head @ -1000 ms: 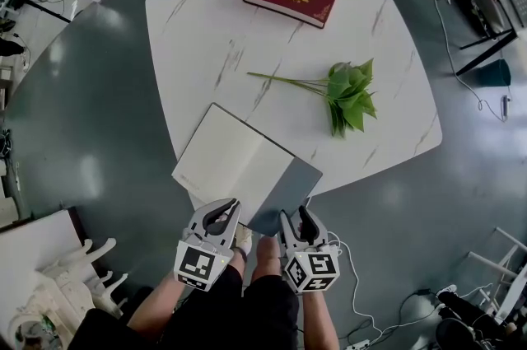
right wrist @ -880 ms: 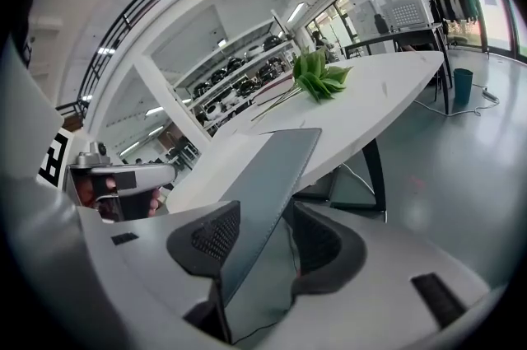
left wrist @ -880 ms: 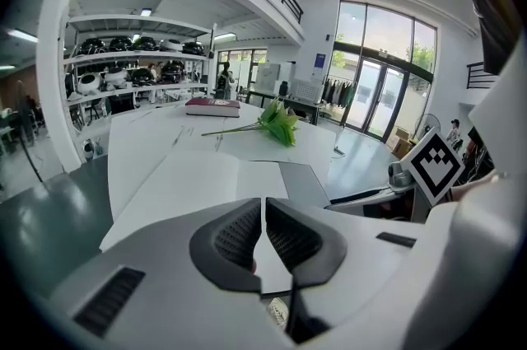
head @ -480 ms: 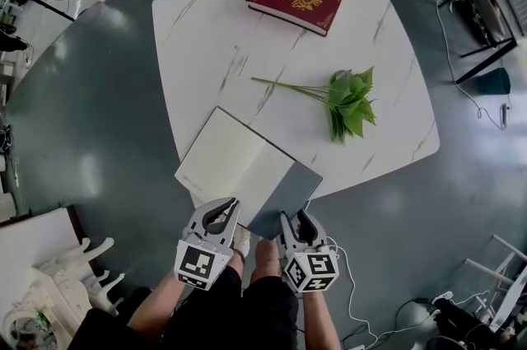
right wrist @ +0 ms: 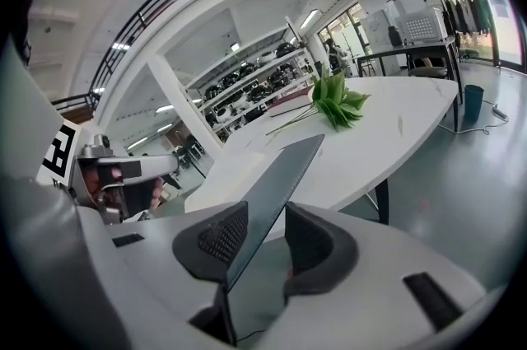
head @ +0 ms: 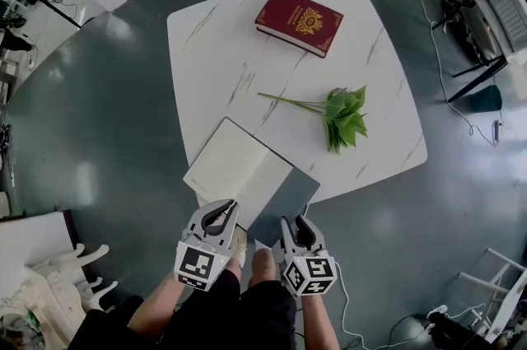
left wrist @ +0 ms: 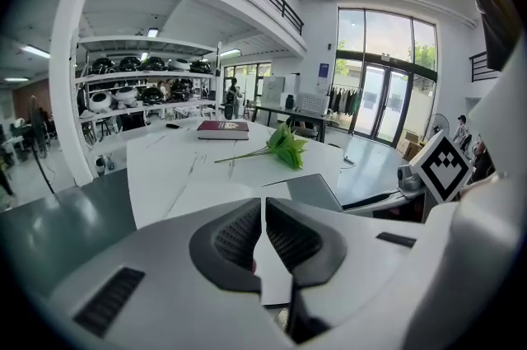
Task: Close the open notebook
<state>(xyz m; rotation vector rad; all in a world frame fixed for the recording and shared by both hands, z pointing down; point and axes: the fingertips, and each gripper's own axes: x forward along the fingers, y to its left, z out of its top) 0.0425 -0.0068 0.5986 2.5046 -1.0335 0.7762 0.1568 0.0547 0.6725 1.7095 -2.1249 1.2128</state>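
Left gripper (left wrist: pixel 263 212): jaws all but together, gripping nothing, just over the white page's near edge. Open notebook (head: pixel 239 167) lies at the counter's (head: pixel 247 52) 6 o'clock edge. Right gripper (right wrist: pixel 263 217): jaws just been closing, part open, tilted grey cover (head: pixel 284 196) between them, not clamped.

Table (head: pixel 239 52): white, marbled with thin grey veins. Floor (head: pixel 82 134): dark grey-green, glossy. Notebook (head: pixel 243 167): plain cream pages, slate-grey cover. Closed book (head: pixel 298 21): maroon, with a gold emblem and gold corner ornaments. Leafy sprig (head: pixel 342 116): bright green leaves, paler green stem. Left gripper (head: pixel 221 212) and right gripper (head: pixel 295 223): pale grey shells, black ribbed fingers (left wrist: pixel 229 235), cubes (head: pixel 200 266) with black-and-white square markers.
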